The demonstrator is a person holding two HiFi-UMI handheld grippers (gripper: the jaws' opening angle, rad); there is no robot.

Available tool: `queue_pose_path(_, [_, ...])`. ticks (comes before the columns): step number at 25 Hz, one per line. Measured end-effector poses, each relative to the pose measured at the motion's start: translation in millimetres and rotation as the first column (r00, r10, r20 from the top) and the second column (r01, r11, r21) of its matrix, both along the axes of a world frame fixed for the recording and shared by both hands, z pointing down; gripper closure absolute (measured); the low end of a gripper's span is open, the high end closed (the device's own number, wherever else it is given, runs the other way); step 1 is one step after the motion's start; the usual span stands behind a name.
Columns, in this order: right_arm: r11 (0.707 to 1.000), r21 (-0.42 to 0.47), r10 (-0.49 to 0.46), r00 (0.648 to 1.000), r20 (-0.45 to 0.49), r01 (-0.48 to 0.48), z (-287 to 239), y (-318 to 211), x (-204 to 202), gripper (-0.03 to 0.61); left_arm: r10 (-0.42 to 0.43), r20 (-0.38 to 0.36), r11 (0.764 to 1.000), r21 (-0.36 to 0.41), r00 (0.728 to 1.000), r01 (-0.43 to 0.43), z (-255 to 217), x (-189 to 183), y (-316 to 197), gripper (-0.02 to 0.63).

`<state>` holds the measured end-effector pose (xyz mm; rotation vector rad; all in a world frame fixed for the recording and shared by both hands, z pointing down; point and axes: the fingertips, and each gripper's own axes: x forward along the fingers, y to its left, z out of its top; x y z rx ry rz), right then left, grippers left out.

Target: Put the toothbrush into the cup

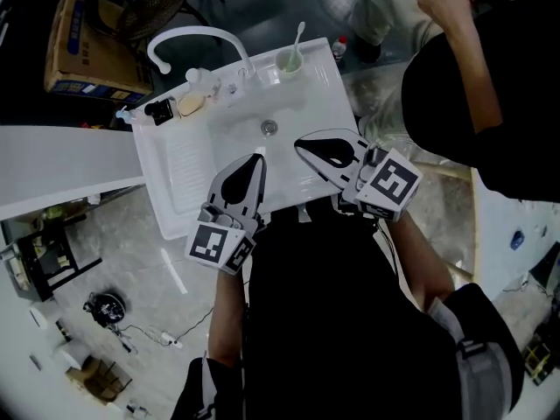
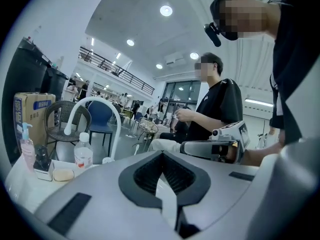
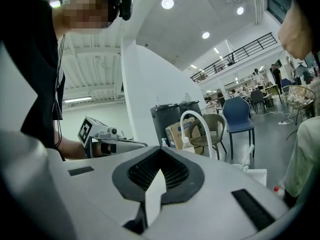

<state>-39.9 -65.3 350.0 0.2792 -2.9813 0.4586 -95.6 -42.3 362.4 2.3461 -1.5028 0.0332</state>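
A pale green cup stands at the far right corner of the white sink, and a white toothbrush stands upright in it. In the right gripper view the toothbrush shows beyond the faucet. Both grippers hover over the near part of the sink, well short of the cup. My left gripper is shut with nothing in it, and its jaws meet at the tips. My right gripper is also shut and empty.
A curved white faucet rises at the back of the sink, with a bottle, a soap bar and a dark holder beside it. A seated person is close on the right. A cardboard box and a fan lie behind.
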Motion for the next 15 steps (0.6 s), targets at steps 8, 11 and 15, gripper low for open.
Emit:
queue_pose_path(8, [0.998, -0.015, -0.055, 0.998, -0.011, 0.055, 20.5, 13.0, 29.6, 0.566, -0.045, 0.028, 0.998, -0.041, 0.999, 0.046, 19.8, 30.5, 32.3, 0.606])
queue_pose_path(11, [0.999, -0.006, -0.053, 0.999, -0.011, 0.052, 24.3, 20.4, 37.3, 0.566, -0.06, 0.045, 0.997, -0.052, 0.997, 0.063, 26.7, 37.2, 46.3, 0.606])
queue_pose_path(15, [1.0, 0.003, -0.013, 1.0, -0.012, 0.013, 23.3, 36.8, 46.9, 0.566, -0.049, 0.053, 0.998, -0.047, 0.997, 0.052, 25.1, 41.2, 70.3, 0.606])
